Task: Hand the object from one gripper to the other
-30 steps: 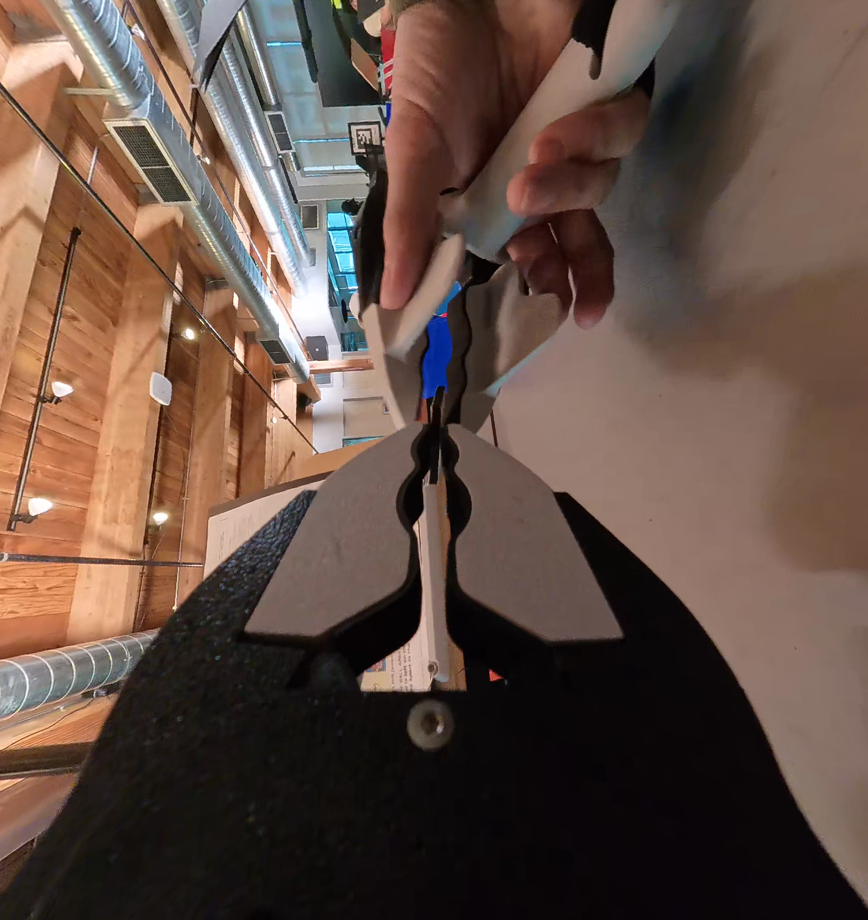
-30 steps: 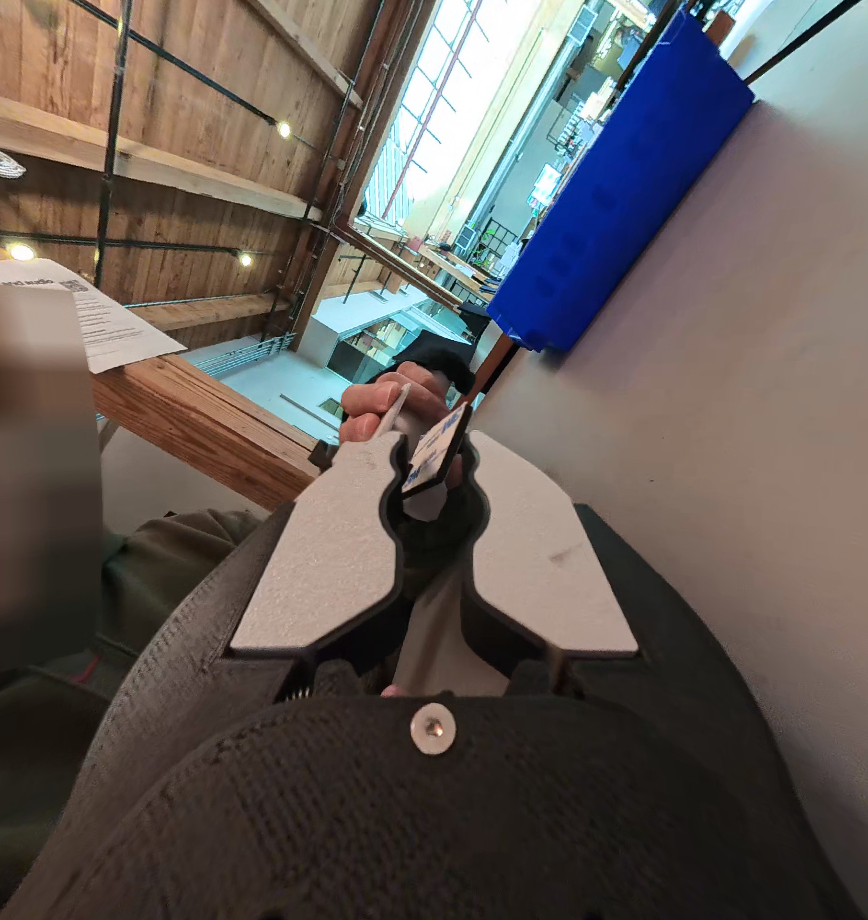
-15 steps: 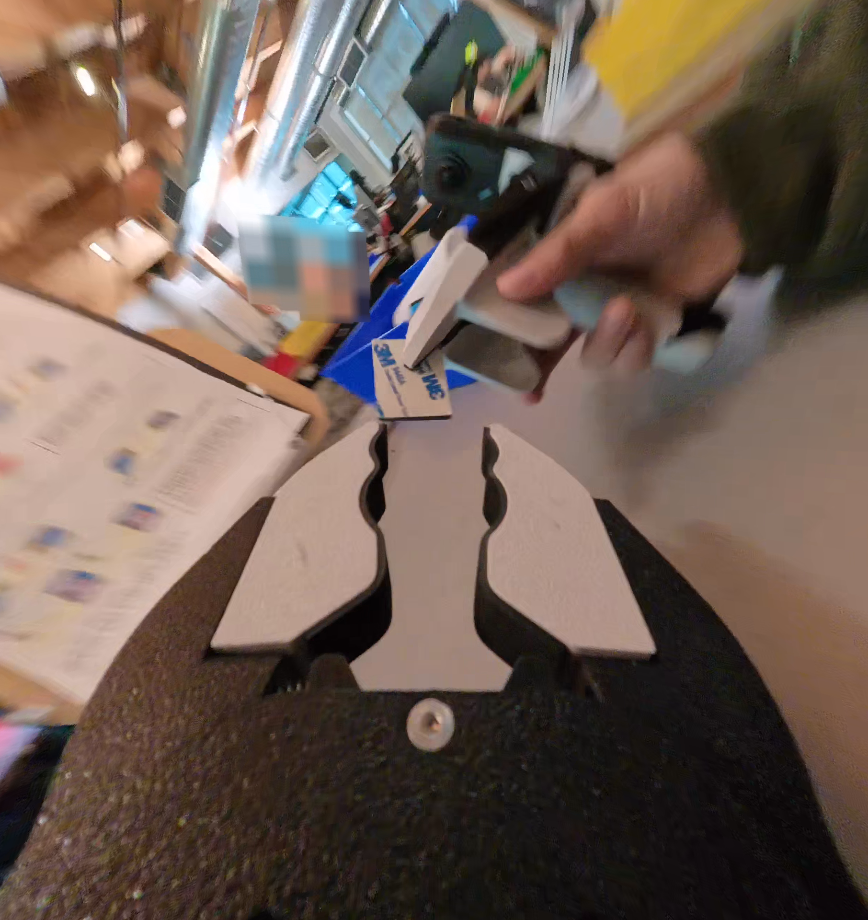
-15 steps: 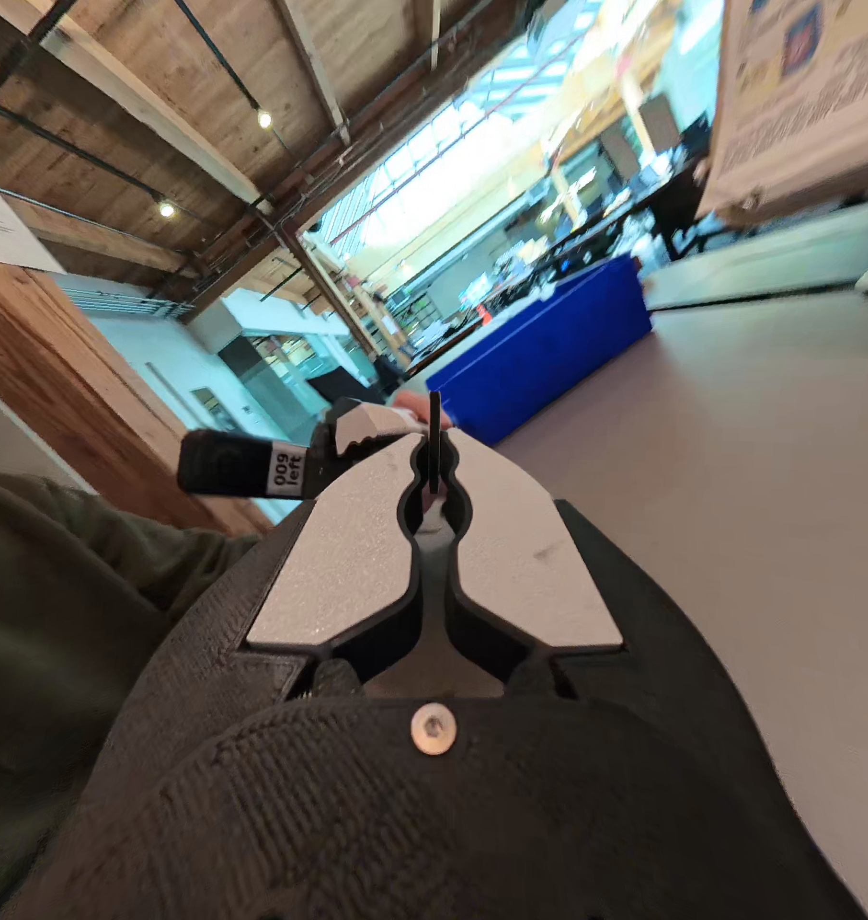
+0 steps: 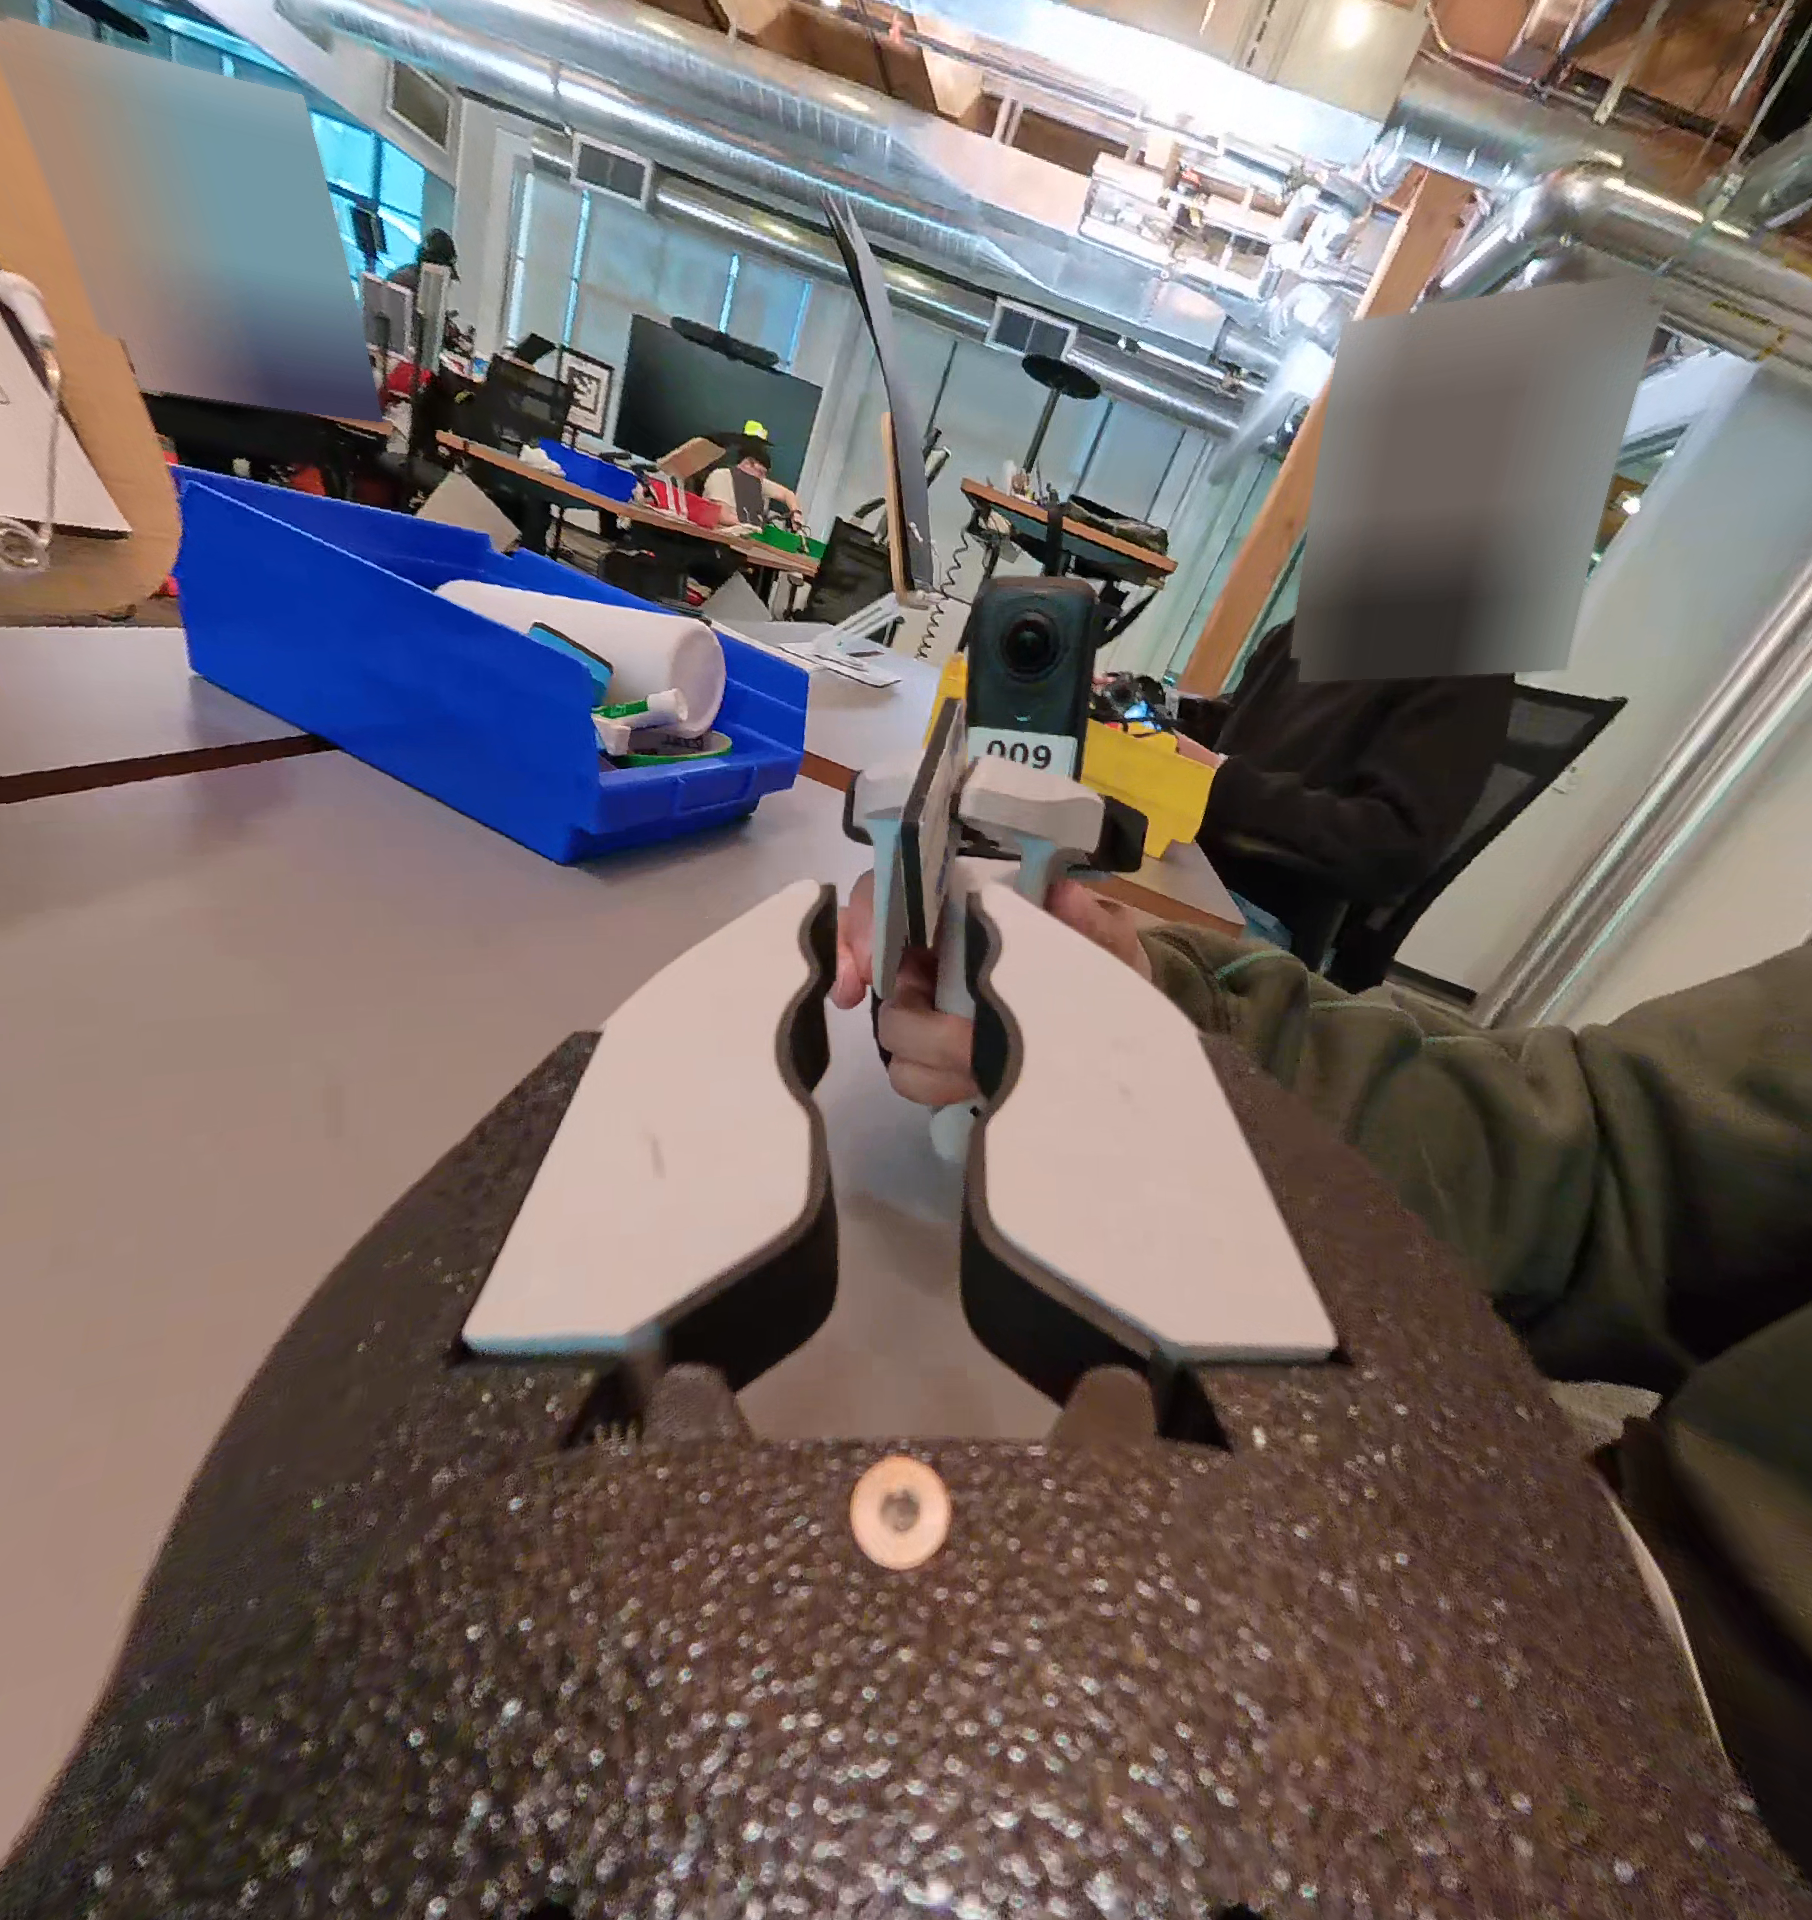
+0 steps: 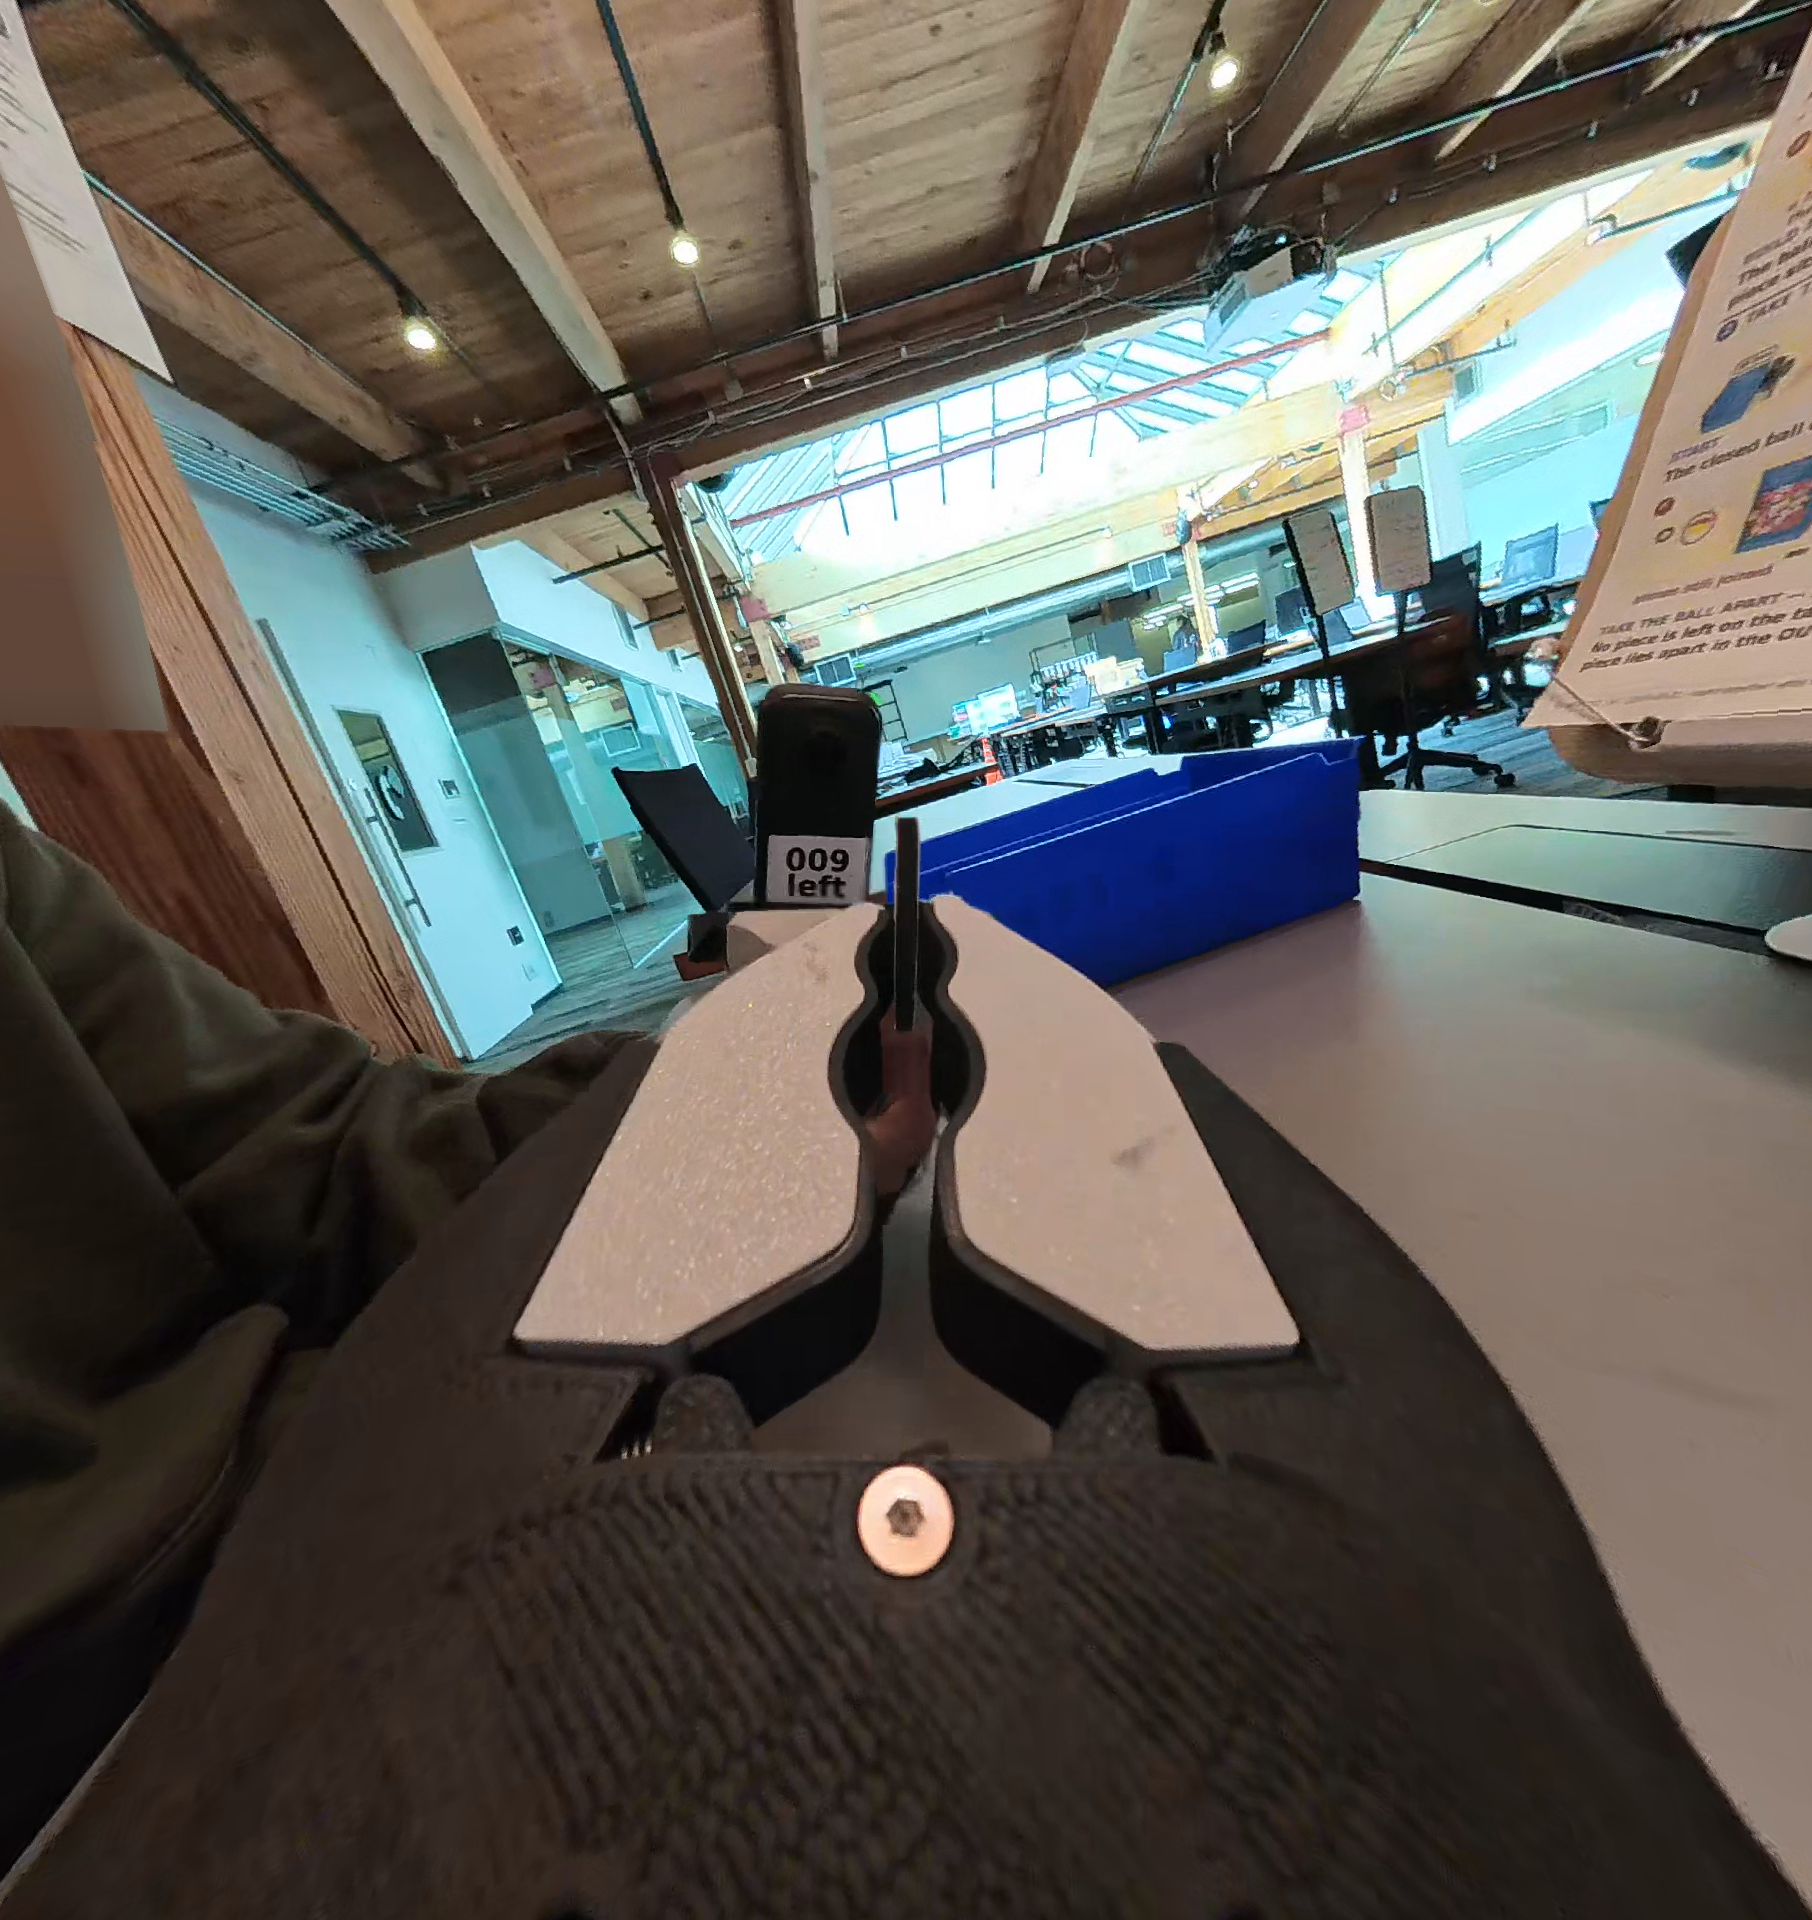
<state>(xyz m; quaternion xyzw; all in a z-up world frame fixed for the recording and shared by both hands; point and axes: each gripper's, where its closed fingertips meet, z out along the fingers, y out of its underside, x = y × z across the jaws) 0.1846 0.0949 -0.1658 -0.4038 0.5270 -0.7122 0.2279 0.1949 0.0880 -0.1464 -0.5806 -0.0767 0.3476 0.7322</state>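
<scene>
1. The right tool (image 6: 907, 940) is closed edge-on around a thin, flat pad (image 6: 907, 925), which stands upright between the fingertips with its top edge above them. In the left wrist view the same pad (image 5: 928, 831) shows dark on its face, pinched in the pale fingers of the right tool (image 5: 923, 894).

2. The left tool (image 5: 900, 925) is spread apart and holds nothing; the pad sits beyond its tips, facing the gap.

3. Judging from this, the pad already rests with the right tool. If the step in hand is to settle that hold, keep the squeeze steady and draw the two tools apart along the pad's flat plane, so nothing catches its edge.

4. The pad looks stiff but very slim, so it could pivot in the grip if bumped; a hold lower on its face would likely resist that better.

5. The fingers are matte grey plates with wavy inner edges, set in grainy black bodies.

6. Beyond lies a smooth grey tabletop (image 5: 258, 987) carrying a glossy blue plastic bin (image 5: 382, 644) that holds a white roll (image 5: 621, 644).
</scene>
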